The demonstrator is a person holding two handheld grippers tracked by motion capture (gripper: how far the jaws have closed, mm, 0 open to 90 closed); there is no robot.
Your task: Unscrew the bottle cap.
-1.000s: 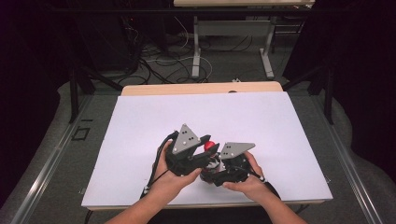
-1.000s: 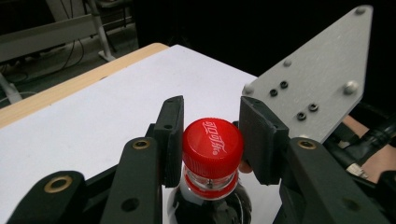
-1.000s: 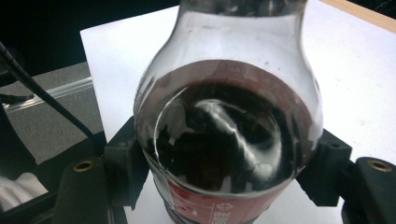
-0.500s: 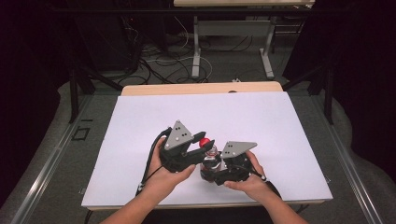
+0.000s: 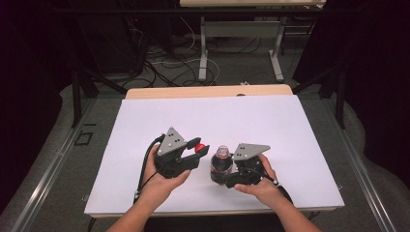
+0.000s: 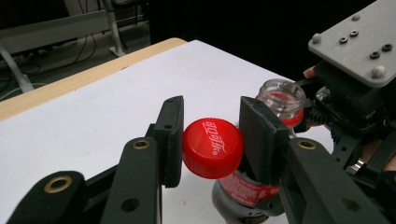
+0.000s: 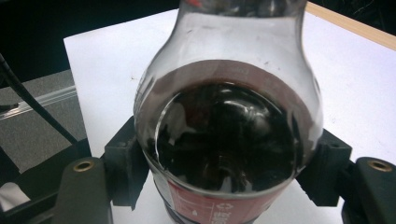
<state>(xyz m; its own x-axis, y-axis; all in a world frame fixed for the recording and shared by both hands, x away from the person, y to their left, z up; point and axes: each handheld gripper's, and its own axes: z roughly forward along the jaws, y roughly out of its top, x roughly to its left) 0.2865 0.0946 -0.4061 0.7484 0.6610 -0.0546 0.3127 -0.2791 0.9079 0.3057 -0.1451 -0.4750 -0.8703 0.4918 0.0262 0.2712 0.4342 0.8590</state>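
Left gripper (image 6: pixel 210 144): jaws clamped on a red cap (image 6: pixel 212 148), whose white lettering reads in the left gripper view. Right gripper (image 7: pixel 224 177): jaws clamped on an uncapped bottle (image 5: pixel 221 164) of dark drink, upright near the counter's (image 5: pixel 290 125) front edge, centre. Cap just left of the bottle's mouth.
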